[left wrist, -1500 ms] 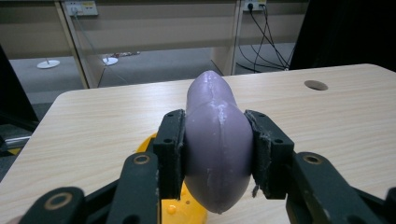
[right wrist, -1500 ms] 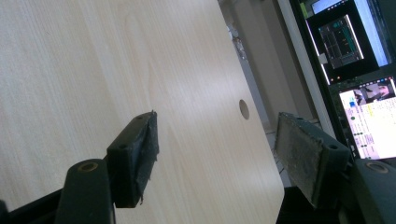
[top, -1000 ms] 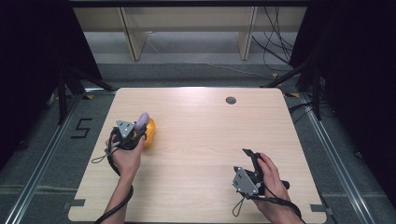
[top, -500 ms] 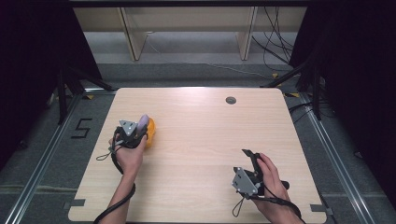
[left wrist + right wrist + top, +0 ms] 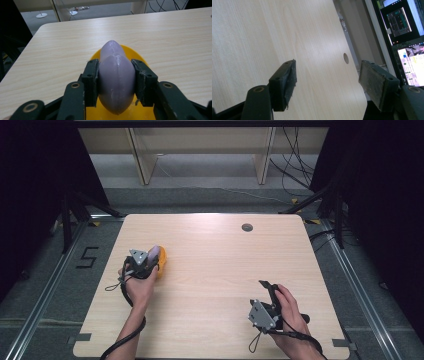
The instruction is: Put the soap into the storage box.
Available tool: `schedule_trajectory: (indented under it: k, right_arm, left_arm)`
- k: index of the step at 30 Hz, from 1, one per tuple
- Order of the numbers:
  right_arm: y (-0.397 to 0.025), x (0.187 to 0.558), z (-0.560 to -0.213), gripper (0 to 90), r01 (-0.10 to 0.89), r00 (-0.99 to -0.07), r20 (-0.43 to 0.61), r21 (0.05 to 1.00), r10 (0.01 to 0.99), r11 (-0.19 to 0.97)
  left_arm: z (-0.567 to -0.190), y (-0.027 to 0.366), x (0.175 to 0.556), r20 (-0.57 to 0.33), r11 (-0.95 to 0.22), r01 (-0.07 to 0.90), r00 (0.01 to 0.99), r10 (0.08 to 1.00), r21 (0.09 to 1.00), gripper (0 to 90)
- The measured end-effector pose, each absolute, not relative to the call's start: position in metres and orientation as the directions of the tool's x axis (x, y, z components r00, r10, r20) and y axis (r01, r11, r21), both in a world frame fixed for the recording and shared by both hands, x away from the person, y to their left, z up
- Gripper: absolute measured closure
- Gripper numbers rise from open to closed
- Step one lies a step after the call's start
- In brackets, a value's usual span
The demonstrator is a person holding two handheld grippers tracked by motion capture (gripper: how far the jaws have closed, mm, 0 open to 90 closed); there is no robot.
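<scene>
A smooth, pale purple, egg-shaped object with a faint lengthwise seam and whitish scuffs sits pinched at its widest part between the two pads of the left tongs, narrow end pointing away. Directly beneath it lies a yellow-orange dish, resting on the surface's left side, seen in the high view

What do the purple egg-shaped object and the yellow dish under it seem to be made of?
Purple egg-shaped object: probably moulded plastic or rubber, matte, with a raised seam and whitish scuffs. Yellow dish: likely plastic, smooth and evenly coloured, slightly glossy.
</scene>
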State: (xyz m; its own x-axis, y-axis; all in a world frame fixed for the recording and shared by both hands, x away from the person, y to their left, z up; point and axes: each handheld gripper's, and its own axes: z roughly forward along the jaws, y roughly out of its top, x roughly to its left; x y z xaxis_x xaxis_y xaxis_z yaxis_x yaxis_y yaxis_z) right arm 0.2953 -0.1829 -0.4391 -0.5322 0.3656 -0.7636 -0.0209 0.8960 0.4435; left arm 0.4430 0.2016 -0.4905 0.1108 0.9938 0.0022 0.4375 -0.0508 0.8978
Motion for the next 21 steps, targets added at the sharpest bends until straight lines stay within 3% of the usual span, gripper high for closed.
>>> schedule_trajectory:
  k: [10, 21]
  right_arm:
    - [-0.182, 0.295, -0.439, 31.2, -0.021, -0.536, -0.763, 0.44, 0.361, 0.898]
    - [-0.183, 0.295, -0.439, 30.9, -0.021, -0.536, -0.763, 0.441, 0.363, 0.897]
  left_arm:
    - [-0.484, 0.203, 0.444, -0.007, -0.071, 0.508, 0.15, 0.989, 0.858, 56.4]
    - [-0.464, 0.206, 0.43, -0.044, -0.022, 0.454, 0.133, 0.99, 0.891, 41.0]
